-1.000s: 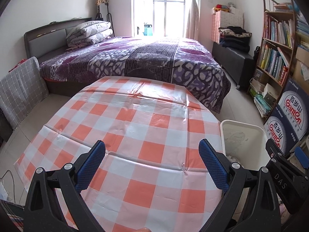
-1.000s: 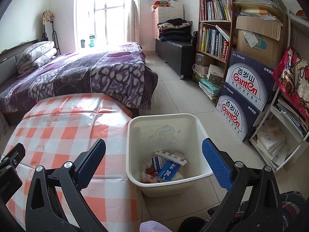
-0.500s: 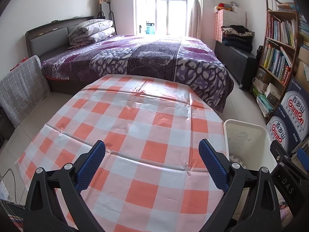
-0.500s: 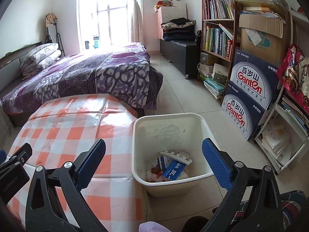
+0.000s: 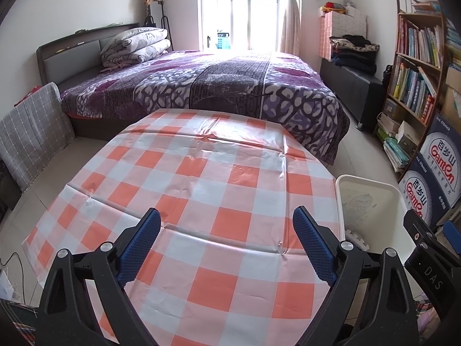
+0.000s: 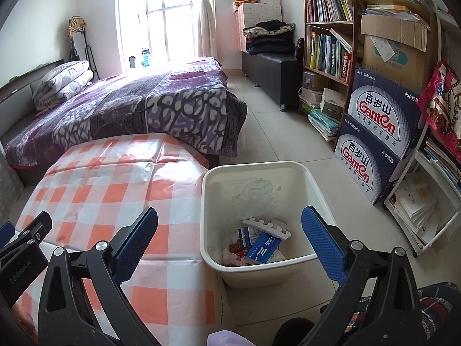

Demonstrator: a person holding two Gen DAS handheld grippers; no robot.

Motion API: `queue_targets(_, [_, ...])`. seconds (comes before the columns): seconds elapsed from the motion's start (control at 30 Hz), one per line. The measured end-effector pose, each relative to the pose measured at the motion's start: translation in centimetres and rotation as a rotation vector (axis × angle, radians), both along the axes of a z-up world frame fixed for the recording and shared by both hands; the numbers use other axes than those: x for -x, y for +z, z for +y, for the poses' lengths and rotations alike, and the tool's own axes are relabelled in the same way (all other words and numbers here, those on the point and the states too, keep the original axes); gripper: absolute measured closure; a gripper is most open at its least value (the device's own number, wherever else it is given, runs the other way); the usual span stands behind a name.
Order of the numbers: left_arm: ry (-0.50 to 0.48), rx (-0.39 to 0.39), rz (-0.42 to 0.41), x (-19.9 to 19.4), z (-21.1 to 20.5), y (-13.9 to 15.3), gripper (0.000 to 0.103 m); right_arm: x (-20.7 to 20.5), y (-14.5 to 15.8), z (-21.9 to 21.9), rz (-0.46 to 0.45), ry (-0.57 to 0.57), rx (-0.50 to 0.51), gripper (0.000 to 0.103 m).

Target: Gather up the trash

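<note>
Trash (image 6: 259, 245) lies in the white bin (image 6: 207, 201) just beside the checked table (image 5: 201, 201). Left gripper (image 5: 226, 242), jaws just narrowing, and right gripper (image 6: 230, 239) gape empty; reaching in could tip the bin

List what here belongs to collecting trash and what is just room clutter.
Job:
- white plastic bin beside the table
- trash inside: blue carton, white notched foam strip
- orange-and-white checked tablecloth
- left gripper, right gripper, both empty

Clutter:
- purple patterned bed
- wooden bookshelf
- blue water cartons
</note>
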State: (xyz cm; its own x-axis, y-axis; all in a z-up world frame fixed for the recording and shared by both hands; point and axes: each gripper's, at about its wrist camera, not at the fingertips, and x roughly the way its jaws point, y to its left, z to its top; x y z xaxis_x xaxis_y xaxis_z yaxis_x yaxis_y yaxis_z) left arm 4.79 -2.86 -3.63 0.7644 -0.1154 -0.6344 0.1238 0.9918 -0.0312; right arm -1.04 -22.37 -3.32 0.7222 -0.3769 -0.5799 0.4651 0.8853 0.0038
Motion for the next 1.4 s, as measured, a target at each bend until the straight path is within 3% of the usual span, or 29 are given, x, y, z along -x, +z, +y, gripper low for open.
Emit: queue_targets(1.4, [-0.027,0.002,0.014,0.12,-0.78,-0.10,0.013,0.00,-0.31,-0.08,0.010,0.003,-0.005,0.007])
